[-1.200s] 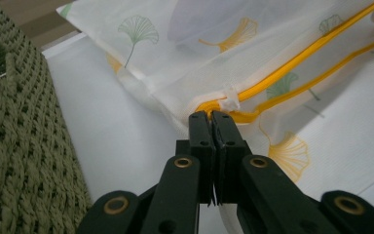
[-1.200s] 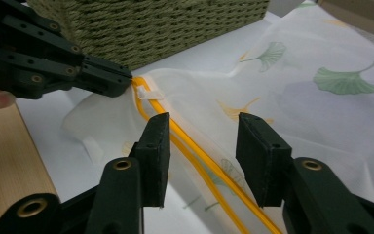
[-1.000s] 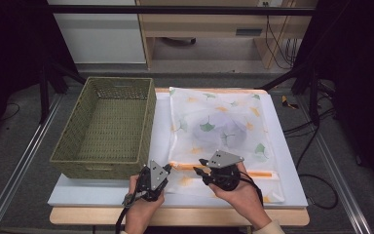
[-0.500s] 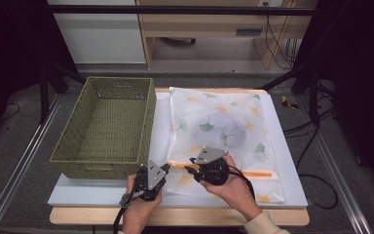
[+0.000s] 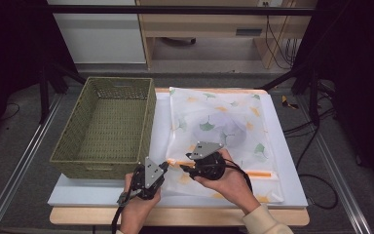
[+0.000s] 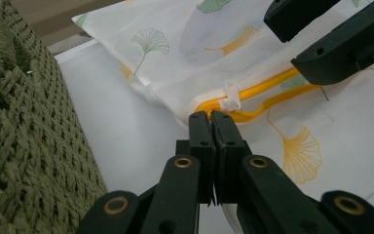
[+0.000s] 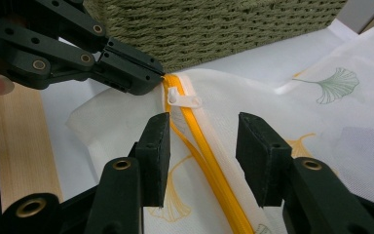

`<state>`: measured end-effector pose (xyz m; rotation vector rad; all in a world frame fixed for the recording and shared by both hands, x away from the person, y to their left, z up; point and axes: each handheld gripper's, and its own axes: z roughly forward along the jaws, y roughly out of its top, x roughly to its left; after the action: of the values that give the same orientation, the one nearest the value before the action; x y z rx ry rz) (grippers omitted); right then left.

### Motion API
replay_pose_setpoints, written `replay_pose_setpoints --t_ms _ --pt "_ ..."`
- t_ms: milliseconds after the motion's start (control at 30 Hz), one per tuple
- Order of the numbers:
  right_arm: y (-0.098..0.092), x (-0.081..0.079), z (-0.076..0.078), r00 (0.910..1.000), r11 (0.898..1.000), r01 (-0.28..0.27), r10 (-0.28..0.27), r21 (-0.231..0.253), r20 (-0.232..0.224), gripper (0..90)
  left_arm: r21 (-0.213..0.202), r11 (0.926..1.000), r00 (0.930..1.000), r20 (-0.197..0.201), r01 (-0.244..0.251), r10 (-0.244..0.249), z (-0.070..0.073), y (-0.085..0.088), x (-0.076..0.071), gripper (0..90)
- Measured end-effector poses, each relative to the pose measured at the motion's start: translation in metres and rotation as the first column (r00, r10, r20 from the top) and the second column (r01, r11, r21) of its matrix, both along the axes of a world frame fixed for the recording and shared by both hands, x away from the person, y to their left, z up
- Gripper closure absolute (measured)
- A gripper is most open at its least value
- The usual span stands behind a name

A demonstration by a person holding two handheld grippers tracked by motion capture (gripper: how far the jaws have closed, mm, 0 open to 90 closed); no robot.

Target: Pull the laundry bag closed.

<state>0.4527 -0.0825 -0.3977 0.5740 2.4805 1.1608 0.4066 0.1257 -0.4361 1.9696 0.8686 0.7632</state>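
Since a second ago the right gripper (image 5: 184, 168) has slid along the orange zipper (image 7: 209, 161) toward the left gripper (image 5: 164, 165), and its jaws have just been opening; they now stand apart, straddling the zipper without pressing on it. Just ahead of its tips sits the white zipper pull (image 7: 181, 99), lying across the zipper's end. The left gripper's jaws are pressed fully together, pinching the corner of the mesh laundry bag (image 6: 224, 58) right at the zipper's end, with the pull just beyond its tips in the left gripper view. Both grippers meet nearly tip to tip at the bag's near left corner. The bag spreads away from them, flat on the white board (image 5: 160, 122). Beside the left gripper, on its outer side, stands the green woven basket (image 5: 92, 161).
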Motion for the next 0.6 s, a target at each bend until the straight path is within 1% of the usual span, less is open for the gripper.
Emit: replay_pose_setpoints --t_ms 167,333,400,600 --pt "0.0024 0.0011 0.0029 0.9999 1.000 -0.014 0.014 -0.013 0.005 59.1 -0.003 1.0000 1.0000 -0.005 0.003 -0.003 0.0008 0.0014 0.0000 88.2" --pt "0.0037 0.0022 0.0046 0.9997 0.999 -0.023 0.023 -0.024 0.007 63.5 0.008 0.9999 0.9999 -0.011 0.008 -0.008 0.0012 0.0012 -0.0004 88.2" --pt "0.0049 0.0021 0.0056 0.9995 0.999 -0.030 0.031 -0.023 0.010 65.0 0.007 1.0000 0.9999 -0.012 0.007 -0.007 0.0008 0.0015 -0.0003 88.2" --pt "0.0077 0.0040 0.0067 0.9989 0.998 -0.045 0.045 -0.042 0.010 69.1 0.007 0.9999 0.9999 -0.014 0.008 -0.008 0.0002 0.0013 -0.0004 88.2"
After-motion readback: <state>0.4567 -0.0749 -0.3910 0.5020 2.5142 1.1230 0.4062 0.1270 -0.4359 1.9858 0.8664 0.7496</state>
